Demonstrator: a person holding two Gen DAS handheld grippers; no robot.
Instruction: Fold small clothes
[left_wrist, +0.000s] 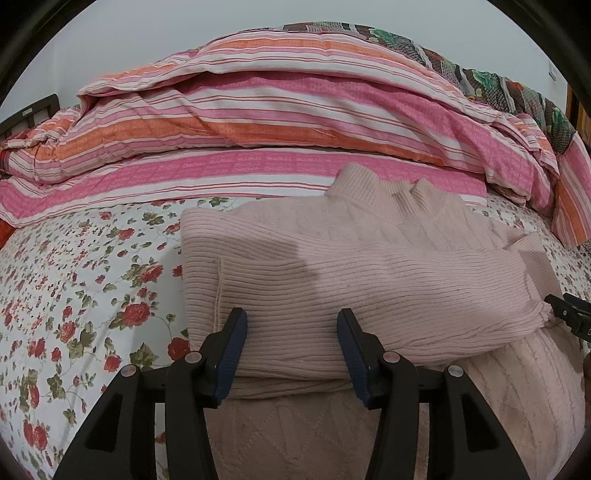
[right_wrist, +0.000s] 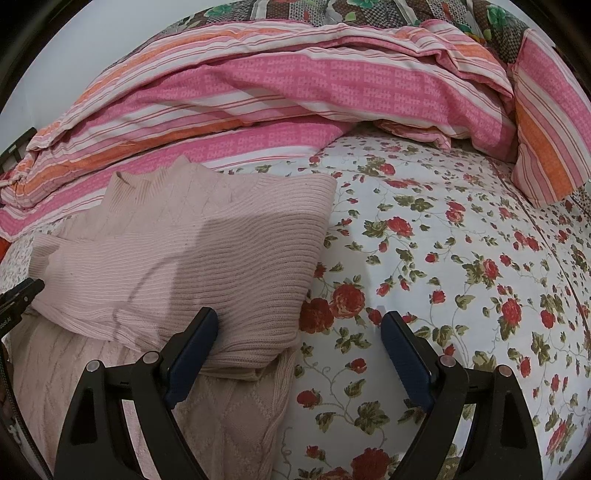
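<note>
Lying half-folded at mid-bed on the floral sheet (right_wrist: 443, 240), the pink sweater (left_wrist: 369, 266) has its sleeves crossed flat, ready for folding. At six o'clock, left gripper (left_wrist: 291, 354) straddles the sleeve, pads unclamped; right gripper (right_wrist: 299, 354) gapes, empty.

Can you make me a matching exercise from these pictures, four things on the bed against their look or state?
Things:
1. sweater
2. bedsheet
3. quilt
4. right gripper

Descriptions:
A. pink, orange and white stripes, bunched at the back
B. pale pink ribbed knit, sleeves folded across
C. jaws wide open, holding nothing
D. white with red roses

Pairs: 1-B, 2-D, 3-A, 4-C
</note>
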